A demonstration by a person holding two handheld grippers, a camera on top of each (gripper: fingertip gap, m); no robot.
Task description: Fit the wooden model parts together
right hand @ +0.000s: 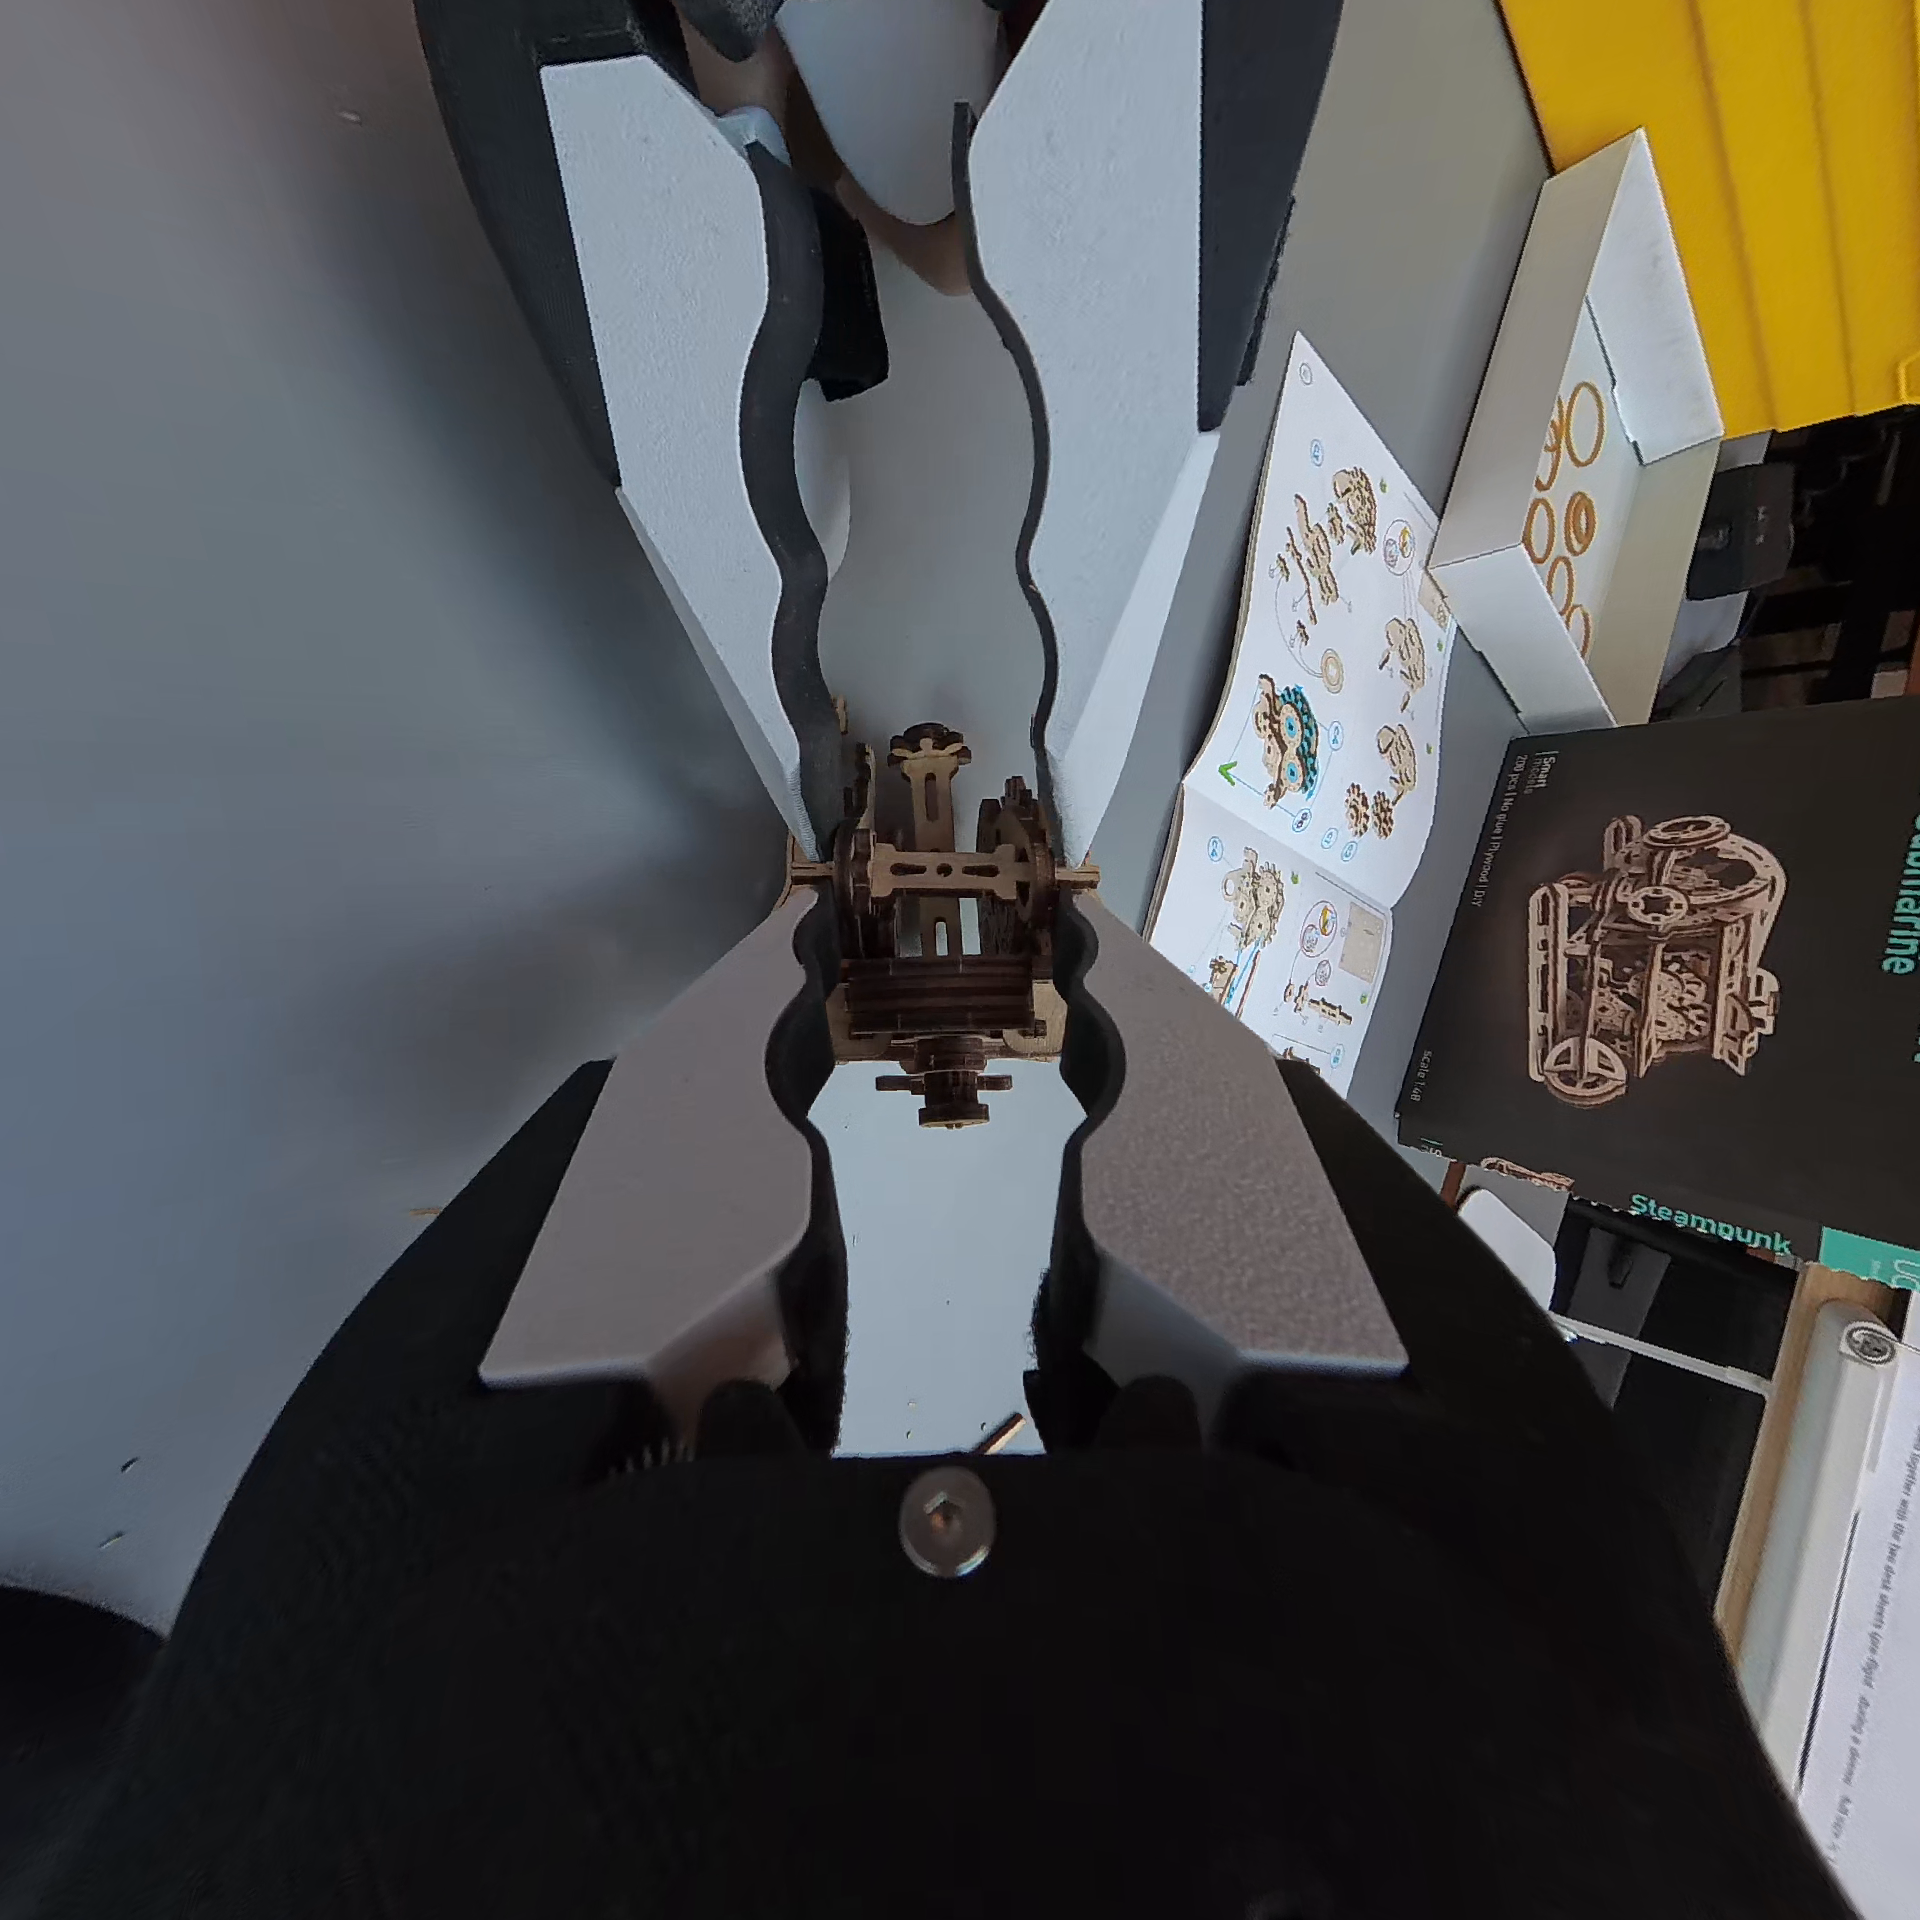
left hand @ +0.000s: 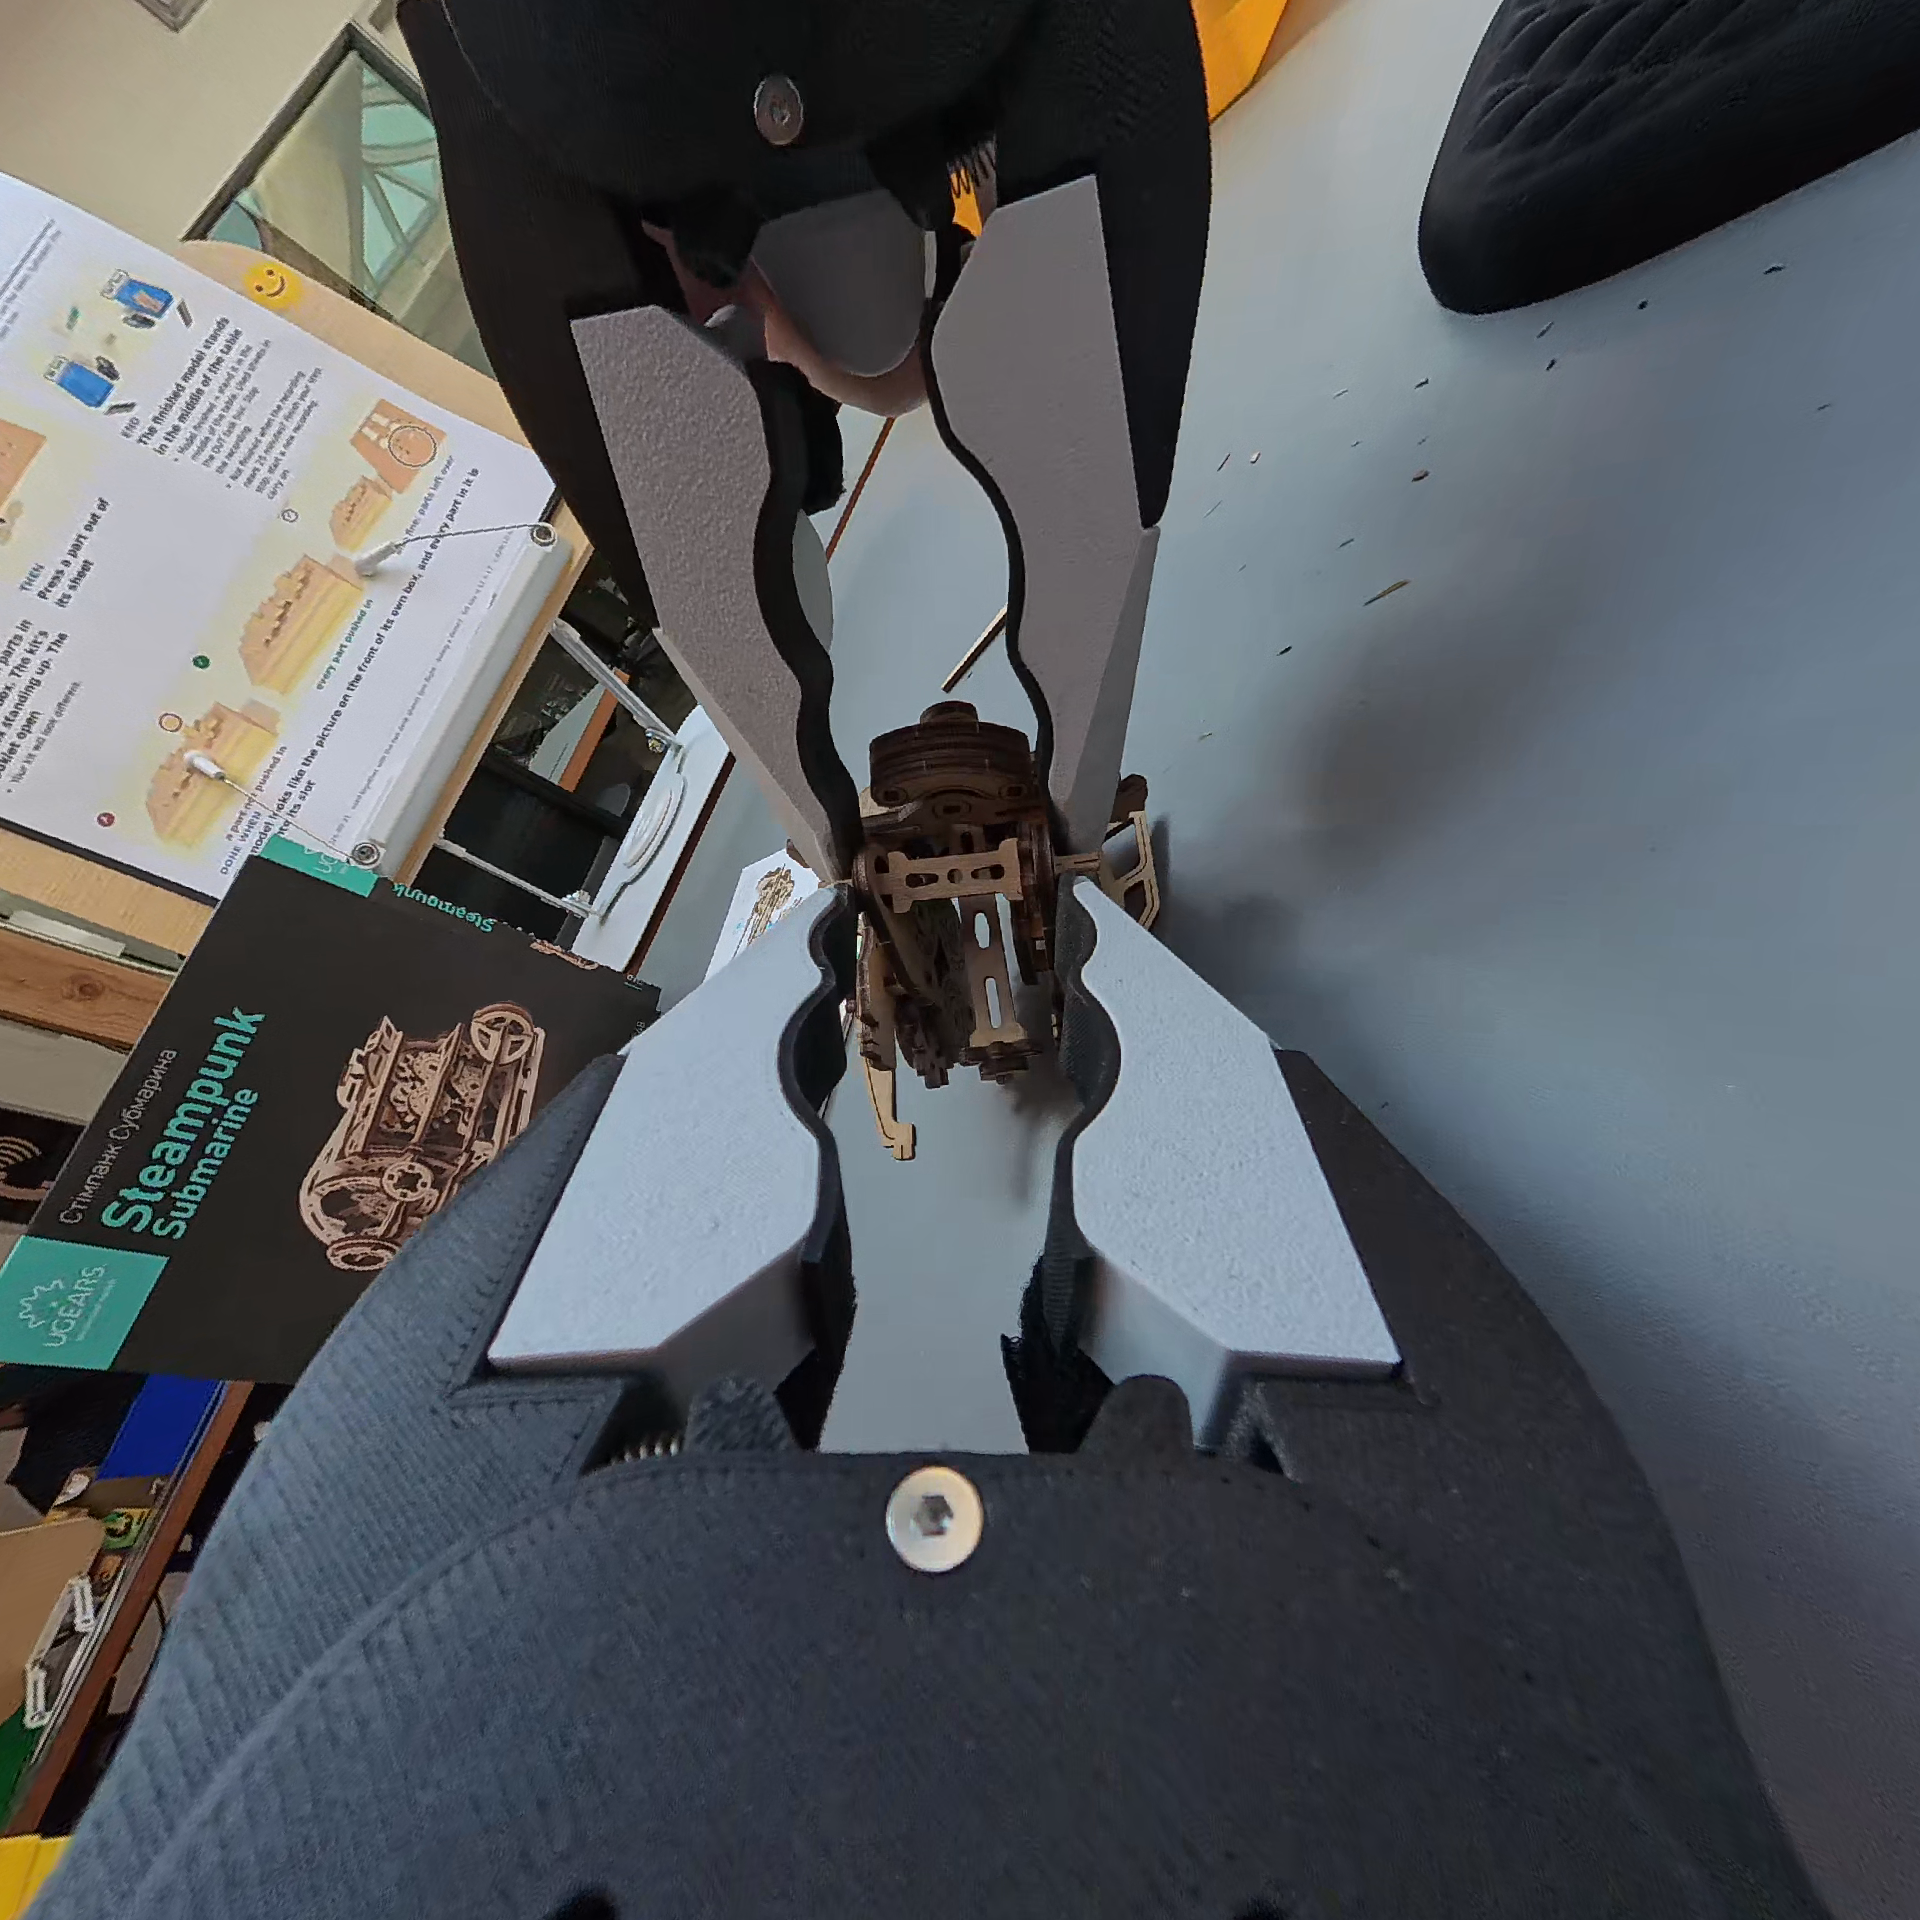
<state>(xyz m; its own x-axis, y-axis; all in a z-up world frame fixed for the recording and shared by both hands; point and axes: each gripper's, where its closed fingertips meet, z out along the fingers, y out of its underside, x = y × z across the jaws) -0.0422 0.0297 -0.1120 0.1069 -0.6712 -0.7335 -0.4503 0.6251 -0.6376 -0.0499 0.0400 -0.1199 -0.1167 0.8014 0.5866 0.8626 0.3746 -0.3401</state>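
Holding the wooden model assembly from both ends, you have the two grippers facing each other tip to tip above the grey table. Your left gripper is clamped on the end nearest its camera, its fingertips pressing the side plates where the cross axle sticks out. Your right gripper is closed on the stacked, layered end of the same assembly, pads tight against its flanks. Neither hand is nearer: the piece sits directly ahead of each gripper, right at the tips.

The assembly's long axis runs along the line between the two grippers, and the cross axle lies square to it. So I judge that any seating push should travel straight along that line, squeezing the two halves toward each other rather than twisting.

A thin wooden arm hangs loose beneath; mind it. The instruction booklet lies open off to the side, near the kit box.
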